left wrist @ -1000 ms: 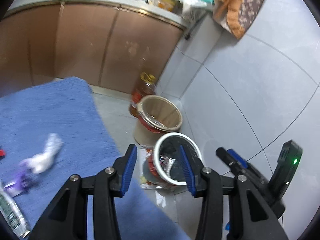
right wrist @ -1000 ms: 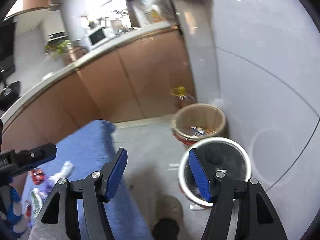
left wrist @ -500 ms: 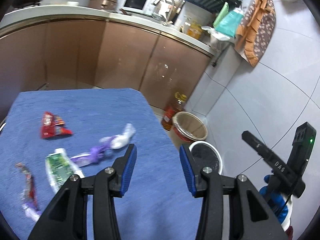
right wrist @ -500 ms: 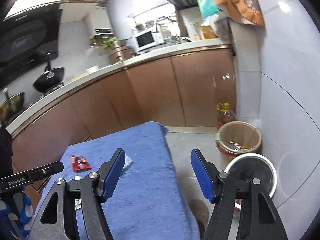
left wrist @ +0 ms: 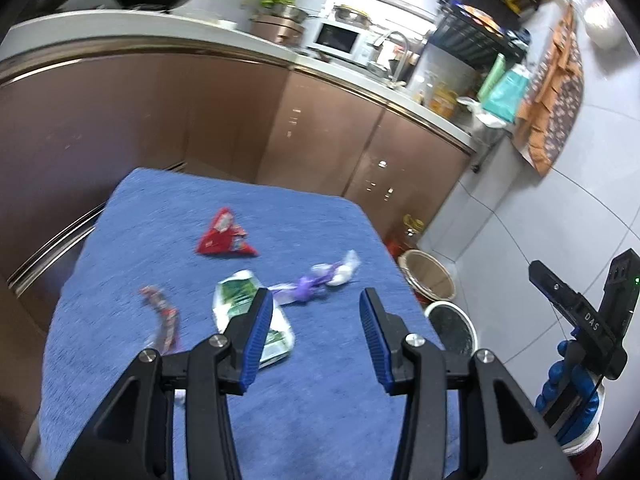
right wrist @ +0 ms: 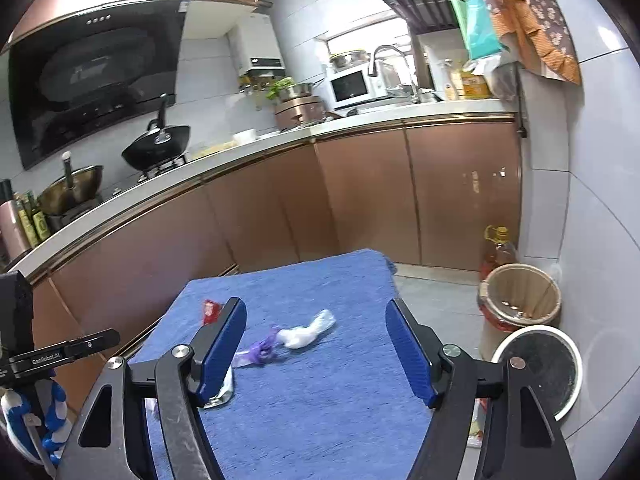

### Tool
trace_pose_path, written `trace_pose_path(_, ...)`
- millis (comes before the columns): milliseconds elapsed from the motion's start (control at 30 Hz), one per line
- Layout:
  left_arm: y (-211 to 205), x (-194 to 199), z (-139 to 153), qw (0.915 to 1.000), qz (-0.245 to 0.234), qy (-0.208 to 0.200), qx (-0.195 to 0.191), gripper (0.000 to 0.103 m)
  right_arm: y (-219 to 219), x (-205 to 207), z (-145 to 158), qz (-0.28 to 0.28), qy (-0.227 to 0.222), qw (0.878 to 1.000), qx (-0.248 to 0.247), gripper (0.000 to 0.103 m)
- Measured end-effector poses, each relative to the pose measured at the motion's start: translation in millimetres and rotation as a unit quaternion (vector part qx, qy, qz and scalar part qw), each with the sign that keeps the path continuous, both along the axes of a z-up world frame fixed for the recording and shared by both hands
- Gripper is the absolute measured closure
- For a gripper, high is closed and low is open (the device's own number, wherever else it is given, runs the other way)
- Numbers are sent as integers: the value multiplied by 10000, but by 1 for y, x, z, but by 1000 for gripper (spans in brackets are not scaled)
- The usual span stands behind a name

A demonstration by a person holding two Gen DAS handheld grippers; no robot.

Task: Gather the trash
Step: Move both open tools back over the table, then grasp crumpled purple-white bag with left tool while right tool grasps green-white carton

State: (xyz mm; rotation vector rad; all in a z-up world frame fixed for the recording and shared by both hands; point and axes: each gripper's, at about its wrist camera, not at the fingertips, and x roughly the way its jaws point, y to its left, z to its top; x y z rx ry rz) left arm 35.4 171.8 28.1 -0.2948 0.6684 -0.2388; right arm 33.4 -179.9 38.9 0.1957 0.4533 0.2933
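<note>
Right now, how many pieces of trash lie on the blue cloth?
4. The red wrapper is farthest, the purple-and-white wrapper is toward the right, the green-and-white packet lies by the left gripper's left finger, and the thin red strip is leftmost. The grippers may hide more.

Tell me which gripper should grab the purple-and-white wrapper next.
Right, probably. The right gripper is open with the purple-and-white wrapper framed between its fingers; the left gripper, also open, sits nearer the green wrapper.

**Trash count**

I count four pieces of trash on the blue tabletop (left wrist: 328,408): one red wrapper (left wrist: 223,238), one green-and-white packet (left wrist: 244,308), one purple-and-white wrapper (left wrist: 326,278), one thin red strip (left wrist: 162,314). On the floor I see two bins: one tan (right wrist: 520,300), one black with a white rim (right wrist: 540,368).
</note>
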Motion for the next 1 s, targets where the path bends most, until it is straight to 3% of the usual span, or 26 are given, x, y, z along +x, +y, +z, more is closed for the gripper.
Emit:
trace_pose_path(67, 13, -8, -7, 9999, 148, 51, -13, 51, 7, 0, -4, 131, 49, 9999, -7, 33)
trace_pose_path(433, 72, -17, -79, 9933, 873, 731, -221, 50, 56, 22, -39, 1097, 590, 9922, -38, 33)
trace_pose_path(633, 87, -2, -114, 9859, 1133, 1135, -468, 50, 87, 52, -69, 1713, 1138, 9786, 22, 33)
trace_pose_path(867, 92, 12, -132, 9796, 1413, 1318, -559, 50, 127, 83, -103, 2326, 1613, 9591, -74, 33)
trace_pose_path(1000, 92, 21, -143, 9750, 1442, 1476, -826, 50, 144, 101, -119, 2592, 1811, 9486, -111, 33)
